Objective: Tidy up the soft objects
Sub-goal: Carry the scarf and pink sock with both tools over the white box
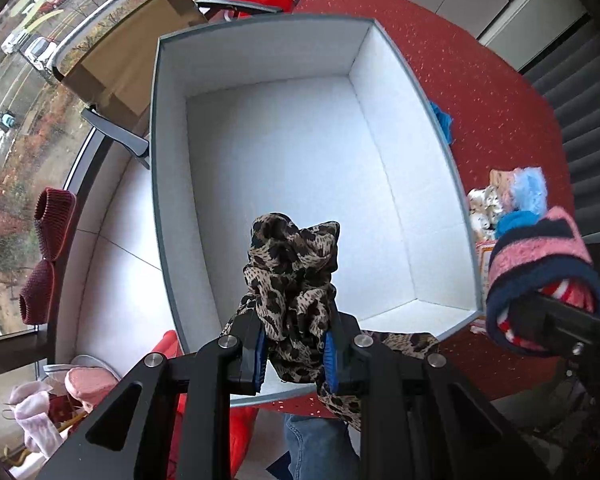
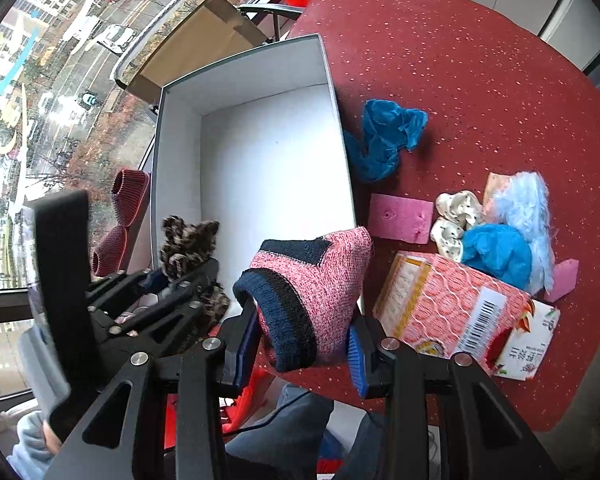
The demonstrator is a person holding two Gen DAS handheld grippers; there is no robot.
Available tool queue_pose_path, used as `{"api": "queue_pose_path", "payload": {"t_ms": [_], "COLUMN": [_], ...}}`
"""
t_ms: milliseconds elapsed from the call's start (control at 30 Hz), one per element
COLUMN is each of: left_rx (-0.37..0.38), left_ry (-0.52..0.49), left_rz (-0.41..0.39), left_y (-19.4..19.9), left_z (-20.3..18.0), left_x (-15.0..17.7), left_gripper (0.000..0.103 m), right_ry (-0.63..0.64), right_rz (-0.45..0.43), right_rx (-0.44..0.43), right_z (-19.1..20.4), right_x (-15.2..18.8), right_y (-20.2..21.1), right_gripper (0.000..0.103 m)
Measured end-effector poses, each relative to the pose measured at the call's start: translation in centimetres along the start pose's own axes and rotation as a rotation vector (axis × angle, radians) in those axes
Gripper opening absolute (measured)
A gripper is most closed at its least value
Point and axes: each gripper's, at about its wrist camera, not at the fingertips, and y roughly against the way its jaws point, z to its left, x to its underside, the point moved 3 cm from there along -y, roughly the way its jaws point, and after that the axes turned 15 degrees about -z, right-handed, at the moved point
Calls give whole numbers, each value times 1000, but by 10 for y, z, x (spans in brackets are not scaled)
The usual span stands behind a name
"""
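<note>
A leopard-print cloth (image 1: 292,276) is bunched between the blue pads of my left gripper (image 1: 294,354), which is shut on it above the near end of an open grey box (image 1: 156,184) with a bare white inside. In the right wrist view the same cloth (image 2: 186,246) hangs at the box's near left corner. My right gripper (image 2: 302,348) is shut on a pink knit piece with navy trim (image 2: 312,292), held over the box's near right rim (image 2: 342,128). That piece shows at the right of the left wrist view (image 1: 540,280).
On the red speckled table (image 2: 480,80) lie a crumpled blue cloth (image 2: 384,140), a pink sponge (image 2: 400,218), a spotted cream fabric (image 2: 456,220), a fluffy light-blue piece (image 2: 528,216) and a pink patterned carton (image 2: 460,312). Dark red knit slippers (image 1: 44,256) sit by the window.
</note>
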Motion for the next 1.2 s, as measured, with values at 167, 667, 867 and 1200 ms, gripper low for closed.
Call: {"api": "queue_pose_path", "payload": {"t_ms": [167,667,867,1200], "left_rx": [-20,-78,-92,-73], "left_ry": [-14,-40,-21,-56], "left_rz": [49,76,55,23], "left_y": [-18,-20,-12,1], "left_z": [4,37,47,28], "left_x": [14,46,49,48], "left_gripper": [24,24,24,24], "right_ry": [27,-19,21,1], "right_rz": [27,254,239,208], "right_rx": [-20,-119,-127,-103], "right_z": [13,22,31,20], "right_x": [2,47,49,44], "right_y": [-21,-76,-72,-64], "right_gripper": [38,38,38,38]}}
